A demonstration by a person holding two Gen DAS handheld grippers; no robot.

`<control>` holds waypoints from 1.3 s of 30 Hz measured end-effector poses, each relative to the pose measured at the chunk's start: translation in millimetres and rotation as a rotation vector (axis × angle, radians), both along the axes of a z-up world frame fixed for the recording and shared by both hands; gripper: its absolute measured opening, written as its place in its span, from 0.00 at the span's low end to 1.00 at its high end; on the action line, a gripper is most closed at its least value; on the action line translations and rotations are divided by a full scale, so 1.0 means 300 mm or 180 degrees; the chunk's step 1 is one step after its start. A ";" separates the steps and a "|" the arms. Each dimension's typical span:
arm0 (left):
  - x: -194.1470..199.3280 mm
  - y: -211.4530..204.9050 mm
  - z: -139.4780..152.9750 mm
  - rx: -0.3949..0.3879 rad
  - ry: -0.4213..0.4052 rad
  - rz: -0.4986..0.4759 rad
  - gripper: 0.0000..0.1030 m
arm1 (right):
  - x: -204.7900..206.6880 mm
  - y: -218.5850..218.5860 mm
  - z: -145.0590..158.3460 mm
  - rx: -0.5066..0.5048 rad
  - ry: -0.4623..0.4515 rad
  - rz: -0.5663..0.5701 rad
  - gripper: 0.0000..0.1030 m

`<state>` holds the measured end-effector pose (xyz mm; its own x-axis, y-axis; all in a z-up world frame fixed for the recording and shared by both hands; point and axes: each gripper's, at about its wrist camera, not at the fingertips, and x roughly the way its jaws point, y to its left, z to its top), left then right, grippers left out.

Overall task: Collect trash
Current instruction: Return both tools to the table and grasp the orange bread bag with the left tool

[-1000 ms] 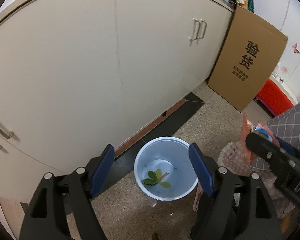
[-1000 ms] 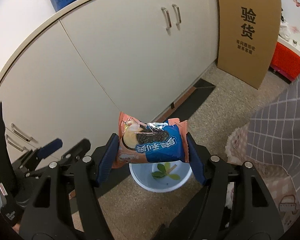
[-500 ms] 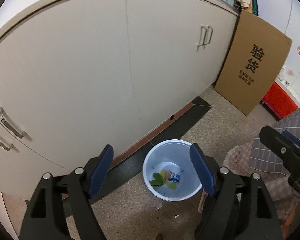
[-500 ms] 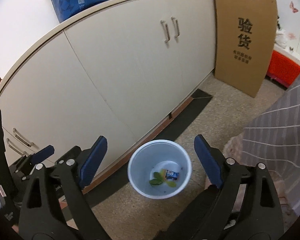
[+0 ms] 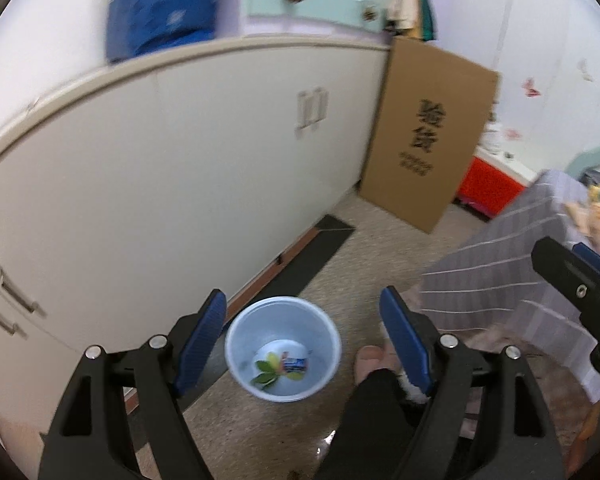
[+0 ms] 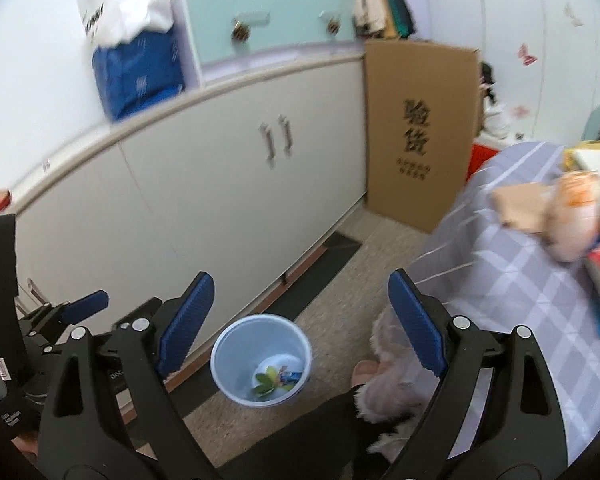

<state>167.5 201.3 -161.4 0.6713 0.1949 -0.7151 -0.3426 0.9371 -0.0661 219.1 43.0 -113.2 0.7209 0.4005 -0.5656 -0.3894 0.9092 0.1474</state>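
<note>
A pale blue trash bucket [image 5: 236,350] stands on the floor by the cabinet; it also shows in the right wrist view [image 6: 224,364]. Inside lie a blue cookie wrapper [image 5: 295,364] and green leaves [image 5: 265,373]. My left gripper [image 5: 302,342] is open and empty, high above the bucket. My right gripper [image 6: 300,322] is open and empty, also high above the bucket. More packets and wrappers [image 6: 572,204] lie on the checked tablecloth [image 6: 512,280] at the right.
White cabinets [image 5: 160,184] run along the left. A cardboard box [image 5: 428,132] leans at the cabinet's end, with a red bin [image 5: 488,188] behind. The table edge [image 5: 512,288] is close on the right. My feet in slippers [image 5: 370,364] stand beside the bucket.
The right gripper opened and the cookie wrapper dropped into the bucket. Both grippers have since risen and tilted up, turning toward the table on the right.
</note>
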 end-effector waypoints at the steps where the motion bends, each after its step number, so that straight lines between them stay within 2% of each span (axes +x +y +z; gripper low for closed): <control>1: 0.000 -0.038 0.020 0.0016 -0.0028 -0.0071 0.75 | -0.009 -0.036 0.014 0.0021 -0.0021 -0.0052 0.85; 9: 0.021 -0.379 0.152 -0.0037 -0.0220 -0.0803 0.75 | -0.063 -0.368 0.124 0.0201 -0.0223 -0.0569 0.88; 17: 0.109 -0.678 0.208 -0.0171 -0.0314 -0.1407 0.75 | -0.052 -0.716 0.164 0.0276 -0.0228 -0.1163 0.89; 25: 0.290 -0.839 0.228 -0.0327 -0.0251 -0.1767 0.75 | -0.012 -0.872 0.139 0.0379 -0.0095 -0.1343 0.89; 27: 0.335 -0.868 0.222 -0.0373 -0.0159 -0.1805 0.68 | 0.004 -0.887 0.138 0.0394 -0.0061 -0.1359 0.89; 31: 0.423 -0.918 0.193 -0.0416 0.0052 -0.1935 0.67 | 0.044 -0.905 0.141 0.0391 -0.0025 -0.1330 0.89; 32: 0.448 -0.928 0.182 -0.0425 0.0136 -0.1933 0.58 | 0.053 -0.905 0.142 0.0385 -0.0021 -0.1321 0.89; 33: 0.461 -0.931 0.176 -0.0463 0.0182 -0.1966 0.42 | 0.065 -0.908 0.144 0.0382 -0.0011 -0.1307 0.89; 35: 0.484 -0.945 0.172 -0.0559 0.0254 -0.2069 0.27 | 0.088 -0.915 0.150 0.0385 0.0009 -0.1298 0.89; 36: 0.492 -0.954 0.178 -0.0568 0.0240 -0.2091 0.23 | 0.099 -0.917 0.156 0.0370 0.0005 -0.1298 0.89; 39: 0.488 -0.964 0.220 -0.0511 0.0081 -0.2116 0.19 | 0.139 -0.923 0.175 0.0384 0.0031 -0.1217 0.89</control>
